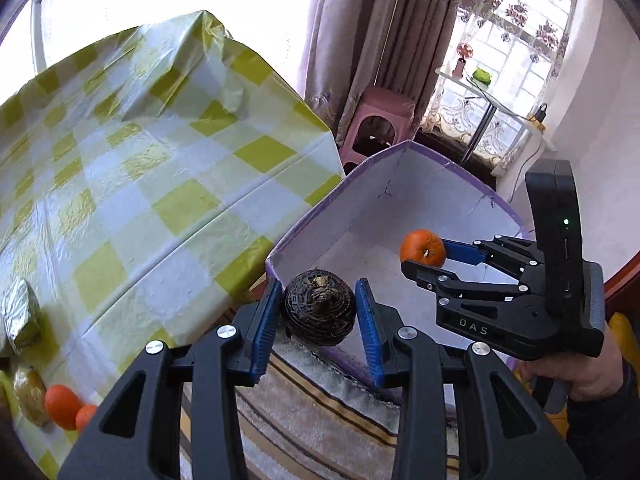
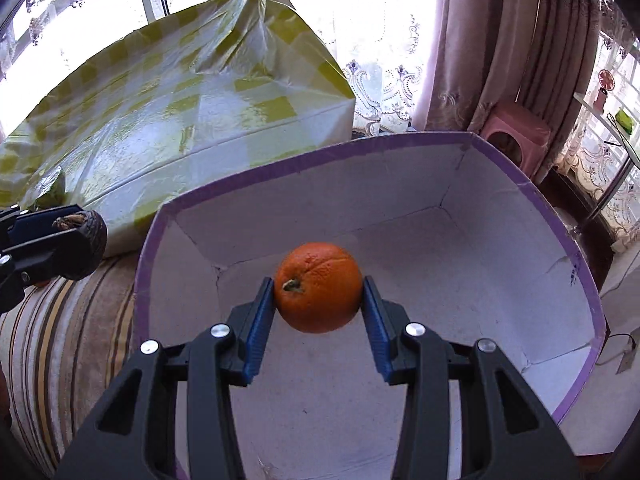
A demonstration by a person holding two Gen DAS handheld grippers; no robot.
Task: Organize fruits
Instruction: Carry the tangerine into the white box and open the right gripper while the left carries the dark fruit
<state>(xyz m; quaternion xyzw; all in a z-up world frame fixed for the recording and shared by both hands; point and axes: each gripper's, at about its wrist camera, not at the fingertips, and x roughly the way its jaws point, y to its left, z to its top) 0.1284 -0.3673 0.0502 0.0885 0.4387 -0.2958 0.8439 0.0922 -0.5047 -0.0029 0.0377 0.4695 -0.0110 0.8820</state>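
My left gripper [image 1: 319, 312] is shut on a dark wrinkled round fruit [image 1: 319, 307], held over the near rim of the purple-edged white box [image 1: 304, 224]. My right gripper [image 2: 319, 292] is shut on an orange [image 2: 319, 286], held over the open inside of the box [image 2: 540, 320]. The right gripper with its orange [image 1: 423, 248] also shows in the left wrist view, over the box. The left gripper's dark fruit [image 2: 86, 248] shows at the left edge of the right wrist view.
A table with a yellow-checked cloth [image 1: 160, 168] stands left of the box. On its near corner lie two oranges [image 1: 64, 406], a pale fruit [image 1: 30, 396] and a foil-wrapped item [image 1: 22, 316]. A striped cover [image 1: 320, 412] lies under the box. A pink stool [image 1: 380, 116] stands behind.
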